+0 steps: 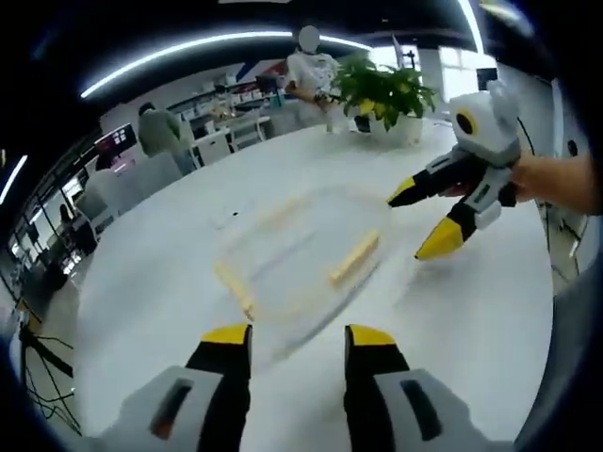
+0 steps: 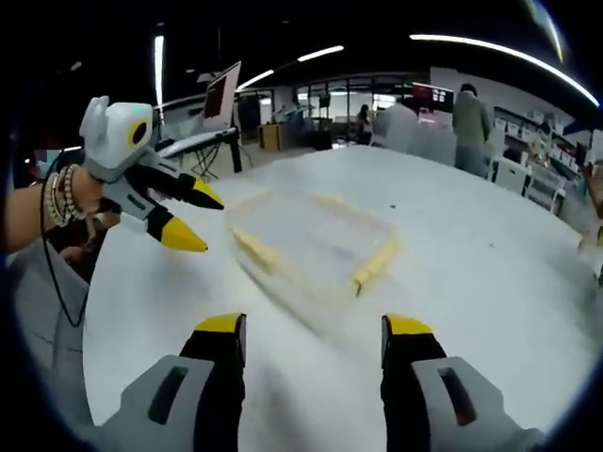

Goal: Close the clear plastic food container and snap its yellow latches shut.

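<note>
The clear plastic food container [image 1: 303, 250] lies flat on the white table [image 1: 471, 311], blurred, with pale yellow latches [image 1: 353, 258] along its sides. My left gripper [image 1: 298, 335] stands open just short of its near edge, nothing between the jaws. My right gripper [image 1: 421, 218] comes in from the right, open, its yellow tips beside the container's right side. In the right gripper view the container [image 2: 311, 240] lies ahead of my open right gripper [image 2: 314, 328], with a yellow latch [image 2: 375, 266] on its right edge; the left gripper [image 2: 193, 217] hovers open at its left.
A potted green plant [image 1: 384, 92] stands at the table's far edge. People [image 1: 306, 66] and chairs are beyond it. A hand with bead bracelets [image 2: 58, 198] holds the left gripper. An open laptop [image 2: 219, 99] sits past the table, with people [image 2: 468, 118] standing further back.
</note>
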